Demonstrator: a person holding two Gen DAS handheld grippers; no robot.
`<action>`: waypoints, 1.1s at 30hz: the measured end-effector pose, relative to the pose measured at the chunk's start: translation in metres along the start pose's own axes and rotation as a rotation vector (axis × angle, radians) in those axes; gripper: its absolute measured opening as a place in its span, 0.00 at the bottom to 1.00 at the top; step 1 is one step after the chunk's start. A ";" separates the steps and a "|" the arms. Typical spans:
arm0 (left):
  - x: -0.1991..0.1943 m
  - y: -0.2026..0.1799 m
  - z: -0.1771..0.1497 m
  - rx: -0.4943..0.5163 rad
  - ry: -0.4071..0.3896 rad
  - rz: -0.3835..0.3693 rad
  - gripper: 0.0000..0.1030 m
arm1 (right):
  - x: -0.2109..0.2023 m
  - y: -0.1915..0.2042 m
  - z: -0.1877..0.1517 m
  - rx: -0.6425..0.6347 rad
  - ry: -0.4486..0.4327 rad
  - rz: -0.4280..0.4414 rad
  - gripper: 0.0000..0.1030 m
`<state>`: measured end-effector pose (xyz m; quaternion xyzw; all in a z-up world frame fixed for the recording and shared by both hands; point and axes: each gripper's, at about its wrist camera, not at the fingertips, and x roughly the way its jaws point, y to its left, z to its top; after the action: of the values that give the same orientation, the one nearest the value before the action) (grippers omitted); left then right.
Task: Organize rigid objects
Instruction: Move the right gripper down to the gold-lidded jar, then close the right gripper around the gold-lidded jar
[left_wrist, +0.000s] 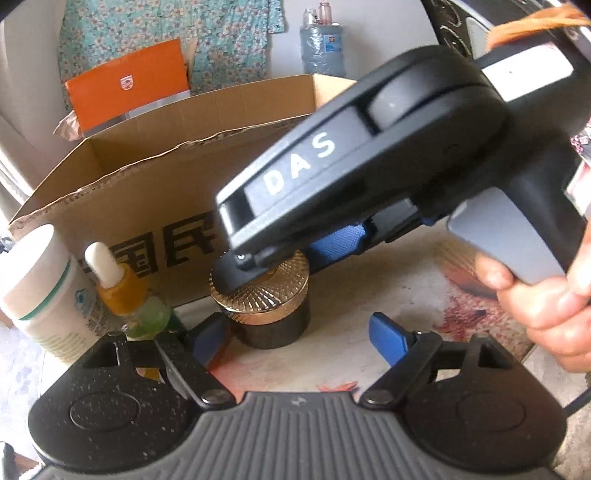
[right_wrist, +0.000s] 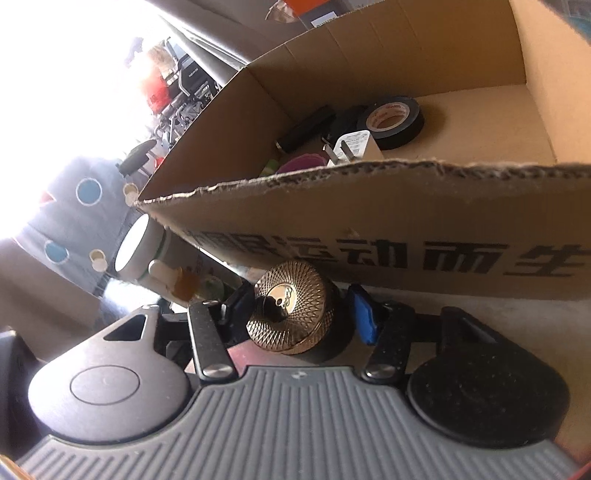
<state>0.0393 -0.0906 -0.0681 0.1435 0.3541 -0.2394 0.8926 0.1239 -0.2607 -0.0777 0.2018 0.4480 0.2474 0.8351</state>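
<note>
A dark round jar with a ribbed gold lid (left_wrist: 264, 301) stands on the table in front of a cardboard box (left_wrist: 155, 173). My right gripper (right_wrist: 301, 314) is open, its blue pads on either side of the jar (right_wrist: 291, 306), close to it. It also shows from outside in the left wrist view (left_wrist: 280, 258), reaching over the lid. My left gripper (left_wrist: 295, 336) is open and empty, just in front of the jar. The box (right_wrist: 369, 206) holds a black tape roll (right_wrist: 395, 122), a white plug (right_wrist: 354, 147) and other small items.
A white bottle (left_wrist: 40, 288) and an orange dropper bottle (left_wrist: 122, 288) stand left of the jar by the box. An orange package (left_wrist: 129, 85) and a plastic bottle (left_wrist: 321, 48) sit behind the box. The tabletop has a floral pattern (left_wrist: 461, 306).
</note>
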 end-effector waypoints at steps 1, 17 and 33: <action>0.000 -0.003 0.001 0.010 -0.001 -0.007 0.83 | -0.003 -0.002 -0.001 0.003 0.000 -0.002 0.55; 0.001 -0.060 0.009 0.137 -0.030 -0.149 0.83 | -0.077 -0.059 -0.043 0.173 -0.093 -0.043 0.58; 0.021 -0.053 0.019 0.147 -0.039 -0.059 0.82 | -0.097 -0.066 -0.053 0.182 -0.179 -0.184 0.96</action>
<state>0.0349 -0.1504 -0.0741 0.1933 0.3221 -0.2935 0.8790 0.0482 -0.3645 -0.0791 0.2559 0.4087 0.1093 0.8692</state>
